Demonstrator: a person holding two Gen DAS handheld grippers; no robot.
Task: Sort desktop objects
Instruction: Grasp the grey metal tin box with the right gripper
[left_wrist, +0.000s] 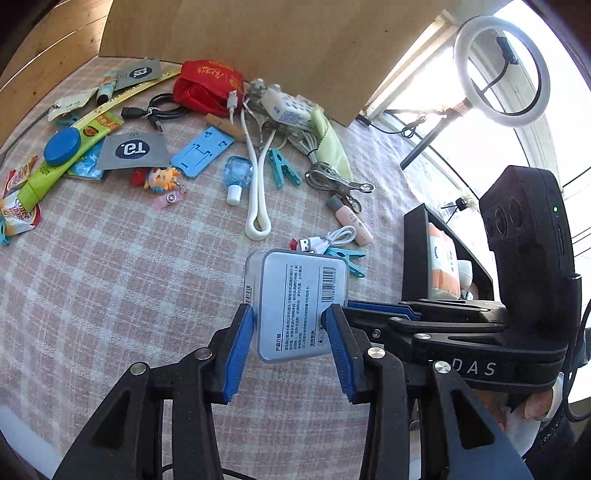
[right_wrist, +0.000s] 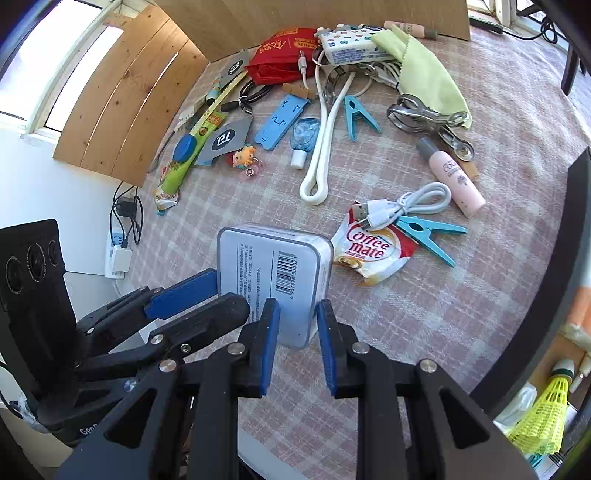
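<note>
A clear plastic box (left_wrist: 301, 295) with a white barcode label hangs above the checked tablecloth, held from two sides. My left gripper (left_wrist: 290, 312) is shut on it, blue pads pressing its two long edges. My right gripper (right_wrist: 298, 304) is shut on the same box (right_wrist: 273, 266), clamping its thin near edge. The right gripper's fingers (left_wrist: 380, 306) reach in from the right in the left wrist view. In the right wrist view, the left gripper's fingers (right_wrist: 181, 291) come in from the left.
Several items are scattered at the table's far side: a red pouch (left_wrist: 207, 86), blue clips (left_wrist: 282, 168), a white strap (left_wrist: 256, 184), a pink bottle (right_wrist: 456, 177), a Coffee mate sachet (right_wrist: 369, 251). A black tray (left_wrist: 415, 251) stands at the right, with a shuttlecock (right_wrist: 546, 410) inside. A ring light (left_wrist: 500, 70) stands behind.
</note>
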